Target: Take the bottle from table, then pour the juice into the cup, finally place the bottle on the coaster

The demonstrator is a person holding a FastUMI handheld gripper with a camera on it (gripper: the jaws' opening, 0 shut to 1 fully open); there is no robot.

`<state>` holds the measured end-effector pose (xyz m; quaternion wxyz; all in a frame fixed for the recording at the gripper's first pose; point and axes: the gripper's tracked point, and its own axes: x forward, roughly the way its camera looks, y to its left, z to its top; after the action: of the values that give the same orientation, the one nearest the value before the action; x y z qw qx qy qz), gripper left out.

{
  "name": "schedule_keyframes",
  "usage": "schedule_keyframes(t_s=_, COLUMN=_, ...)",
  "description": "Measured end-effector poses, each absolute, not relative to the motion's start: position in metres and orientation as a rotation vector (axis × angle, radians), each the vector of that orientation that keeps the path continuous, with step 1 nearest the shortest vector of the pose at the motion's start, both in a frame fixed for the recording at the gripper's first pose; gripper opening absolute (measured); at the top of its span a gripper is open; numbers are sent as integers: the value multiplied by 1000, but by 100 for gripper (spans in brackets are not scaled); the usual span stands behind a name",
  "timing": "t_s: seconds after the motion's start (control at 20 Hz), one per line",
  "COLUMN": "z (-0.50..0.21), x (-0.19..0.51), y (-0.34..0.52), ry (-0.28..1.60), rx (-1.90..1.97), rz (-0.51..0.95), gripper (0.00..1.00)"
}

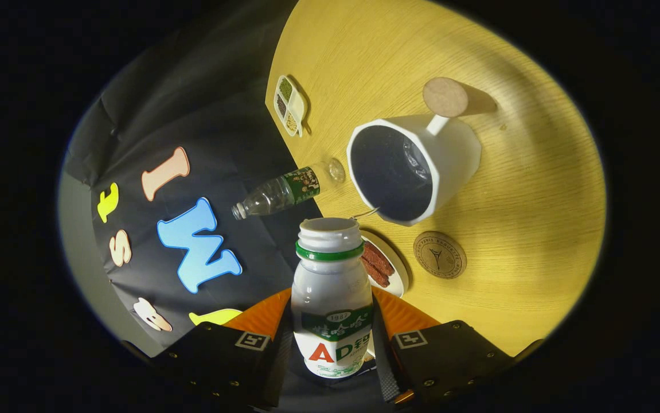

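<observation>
A white juice bottle (331, 292) with a green neck ring and an open, capless mouth sits between my fingers, and my gripper (332, 338) is shut on its labelled body. The view is rolled, so the bottle is tilted relative to the yellow wooden table (524, 189). Just beyond the bottle's mouth stands a white angular cup (456, 155) with a dark inside and a handle on its far side. A round brown coaster (440, 254) with a printed emblem lies on the table beside the cup, close to the bottle's neck.
A small white plate (394, 269) with reddish-brown strips lies right behind the bottle. A clear plastic water bottle (284, 192) with a green label stands near the table edge. A divided white dish (289, 105) of grains and a plain cork disc (445, 96) lie farther off.
</observation>
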<state>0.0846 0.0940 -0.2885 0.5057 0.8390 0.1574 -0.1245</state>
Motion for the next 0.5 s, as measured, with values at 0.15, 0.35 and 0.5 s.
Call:
schedule_keyframes(t_s=0.15, z=-291, x=85, y=91, ry=375, rx=2050, rz=-326, gripper=64)
schedule_keyframes(t_s=0.35, z=-293, x=84, y=89, ry=378, rx=2075, rz=-341, gripper=64)
schedule_keyframes(t_s=0.5, z=-295, x=82, y=85, ry=372, rx=2081, rz=-351, gripper=64)
